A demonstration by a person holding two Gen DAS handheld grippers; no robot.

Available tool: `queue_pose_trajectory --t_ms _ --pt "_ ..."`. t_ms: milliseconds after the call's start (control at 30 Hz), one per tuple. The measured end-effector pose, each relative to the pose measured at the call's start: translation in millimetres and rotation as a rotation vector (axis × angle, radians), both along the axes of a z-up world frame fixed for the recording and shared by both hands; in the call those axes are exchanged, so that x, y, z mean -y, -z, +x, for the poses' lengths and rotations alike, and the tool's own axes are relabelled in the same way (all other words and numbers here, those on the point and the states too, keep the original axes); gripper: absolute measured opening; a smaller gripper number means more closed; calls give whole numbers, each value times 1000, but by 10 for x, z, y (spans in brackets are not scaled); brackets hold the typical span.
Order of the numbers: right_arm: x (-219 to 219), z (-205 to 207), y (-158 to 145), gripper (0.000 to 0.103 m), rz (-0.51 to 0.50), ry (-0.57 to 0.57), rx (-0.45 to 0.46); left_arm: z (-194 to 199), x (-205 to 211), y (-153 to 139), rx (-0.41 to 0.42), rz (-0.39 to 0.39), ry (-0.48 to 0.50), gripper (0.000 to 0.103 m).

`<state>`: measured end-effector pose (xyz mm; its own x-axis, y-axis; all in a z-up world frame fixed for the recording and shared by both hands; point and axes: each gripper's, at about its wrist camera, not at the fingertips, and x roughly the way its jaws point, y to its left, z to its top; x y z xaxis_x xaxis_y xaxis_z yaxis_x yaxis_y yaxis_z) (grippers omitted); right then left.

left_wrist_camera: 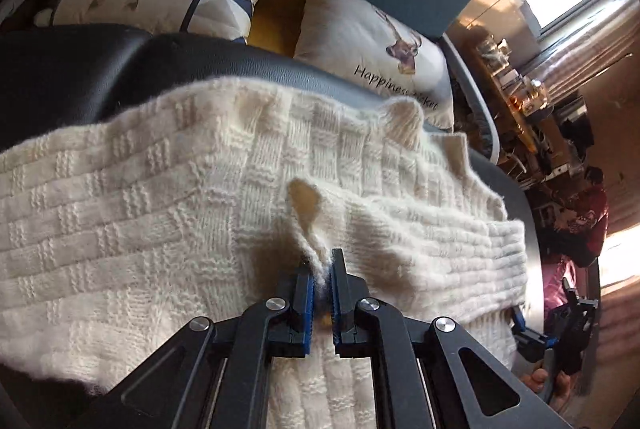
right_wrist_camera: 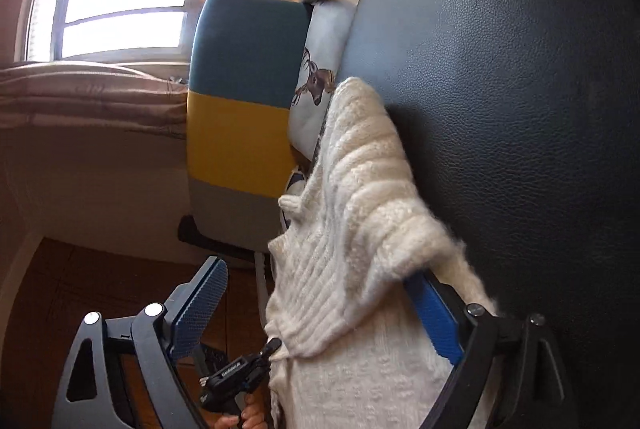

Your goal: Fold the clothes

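Clearly "Happiness" on deer pillow (left_wrist_camera: 376, 53)

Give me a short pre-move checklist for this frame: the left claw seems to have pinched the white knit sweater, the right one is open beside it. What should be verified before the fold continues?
1. Left claw shut on a pinch of the white knit sweater: ok.
2. Pinch holds one layer only: cannot tell, the knit bunches between the pads.
3. Right claw open, with the sweater's ribbed edge between its fingers: ok; one blue pad lies against the knit.
4. Right claw has a grip: not ok, jaws stand wide apart.
5. Sweater lies flat on the dark leather surface: not ok, ridges and a raised loop near the pinch.
6. Cushions clear of the sweater: cannot tell; the far edge reaches close to them.
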<state>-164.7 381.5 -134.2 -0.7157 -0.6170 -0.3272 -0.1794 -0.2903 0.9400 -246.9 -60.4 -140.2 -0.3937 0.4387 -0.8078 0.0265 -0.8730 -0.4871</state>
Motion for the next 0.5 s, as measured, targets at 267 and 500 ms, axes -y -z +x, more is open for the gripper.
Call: queue_pose_trajectory --t_ms 267,500 --pt "-378 -356 -163 68 209 -111 63 23 203 70 40 154 -58 7" --pt "-336 -1034 -24 32 358 -209 145 30 205 93 39 161 -61 9"
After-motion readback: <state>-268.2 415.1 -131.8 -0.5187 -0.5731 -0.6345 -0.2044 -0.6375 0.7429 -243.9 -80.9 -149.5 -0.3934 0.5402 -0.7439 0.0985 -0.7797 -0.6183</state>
